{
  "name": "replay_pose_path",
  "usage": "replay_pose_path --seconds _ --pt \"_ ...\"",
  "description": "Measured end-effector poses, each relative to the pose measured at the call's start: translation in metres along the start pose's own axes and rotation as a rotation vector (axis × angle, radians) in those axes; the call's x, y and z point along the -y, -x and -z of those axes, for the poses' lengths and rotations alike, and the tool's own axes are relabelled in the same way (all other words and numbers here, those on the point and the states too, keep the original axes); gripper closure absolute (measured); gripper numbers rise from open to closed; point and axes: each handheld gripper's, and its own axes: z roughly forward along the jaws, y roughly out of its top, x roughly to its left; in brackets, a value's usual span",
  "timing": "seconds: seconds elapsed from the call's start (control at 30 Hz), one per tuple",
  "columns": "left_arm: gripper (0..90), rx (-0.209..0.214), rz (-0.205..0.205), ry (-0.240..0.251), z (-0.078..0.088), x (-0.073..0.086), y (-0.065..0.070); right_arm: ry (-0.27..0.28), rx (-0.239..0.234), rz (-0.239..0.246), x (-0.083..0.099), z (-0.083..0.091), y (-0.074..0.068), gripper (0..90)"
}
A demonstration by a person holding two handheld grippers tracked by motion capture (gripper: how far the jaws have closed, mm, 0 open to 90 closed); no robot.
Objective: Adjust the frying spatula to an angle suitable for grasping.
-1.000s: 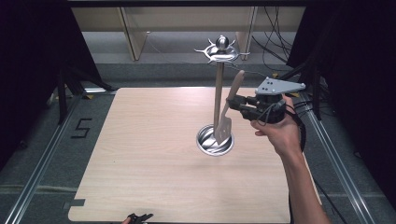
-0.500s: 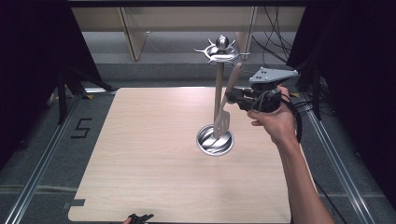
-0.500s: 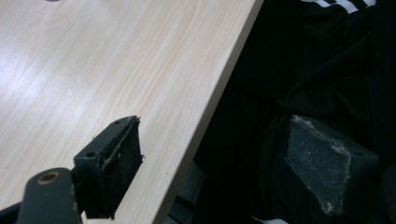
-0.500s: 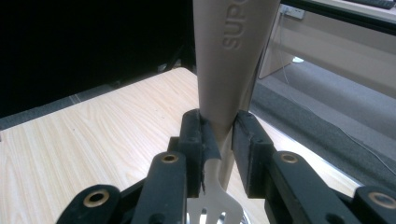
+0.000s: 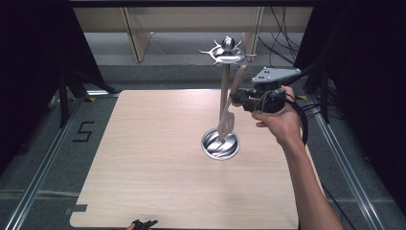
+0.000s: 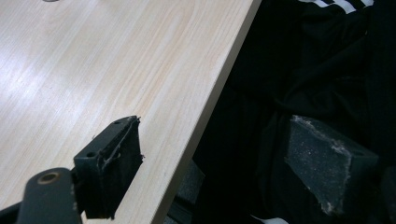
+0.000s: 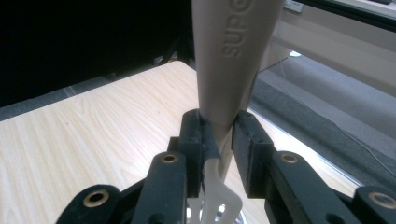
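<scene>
A metal utensil stand (image 5: 223,91) rises from a round shiny base (image 5: 220,145) to a ring of hooks (image 5: 228,51). My right gripper (image 5: 238,98) (image 7: 218,128) is shut on the handle of a beige slotted spatula (image 5: 227,122) (image 7: 233,60). The spatula hangs tilted right beside the pole, handle end near the hooks, blade just above the base. My left gripper (image 5: 142,224) (image 6: 215,172) rests at the near table edge, jaws wide apart, nothing between its pads (image 6: 114,161).
The light wooden table (image 5: 153,158) (image 6: 93,70) carries the stand right of centre. Metal rails run along both sides on the floor, cables trail at the back right, and wooden furniture legs stand beyond. Dark striped clothing (image 6: 327,56) hangs past the near edge.
My right hand has shifted slightly left and away, bringing the spatula closer against the pole. The left gripper has stayed still.
</scene>
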Motion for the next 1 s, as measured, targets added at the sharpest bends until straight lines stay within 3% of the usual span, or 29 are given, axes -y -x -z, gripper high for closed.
replay_pose_path --seconds 0.13,0.17,0.23,0.27,0.43,0.47,0.7,0.73,0.77,1.0 --pt "17.2 0.003 0.004 0.004 0.000 0.000 0.000 -0.003 -0.005 0.001 -0.001 -0.001 0.001 74.9" --pt "17.2 0.000 -0.002 -0.001 0.000 0.000 0.000 0.006 0.014 -0.013 -0.001 -0.002 -0.001 74.8" --pt "17.2 -0.006 0.000 0.000 0.000 0.000 0.000 -0.005 0.006 -0.023 -0.001 -0.001 0.000 74.7" --pt "17.2 -0.024 -0.005 -0.001 0.000 0.000 0.000 0.004 -0.001 -0.004 -0.001 -0.002 0.001 74.7" --pt "17.2 0.002 -0.002 -0.001 0.000 0.000 0.000 0.034 -0.008 -0.040 0.003 -0.003 -0.001 74.6" --pt "17.2 0.002 -0.004 -0.003 0.000 0.000 0.000 0.037 -0.015 -0.022 0.004 -0.002 0.001 74.6" --pt "17.1 0.003 -0.005 -0.005 0.000 0.000 0.000 0.054 -0.027 -0.054 0.008 0.000 0.003 74.2" --pt "17.1 0.002 -0.005 -0.005 0.000 0.000 0.000 0.064 -0.032 -0.037 0.009 0.000 0.004 74.1" --pt "17.1 0.004 -0.006 -0.008 0.000 0.000 0.000 0.058 -0.031 -0.068 0.011 0.002 0.003 73.8" --pt "17.1 0.009 -0.005 -0.002 -0.003 0.000 0.001 0.072 -0.035 -0.054 0.012 0.004 0.002 73.1"
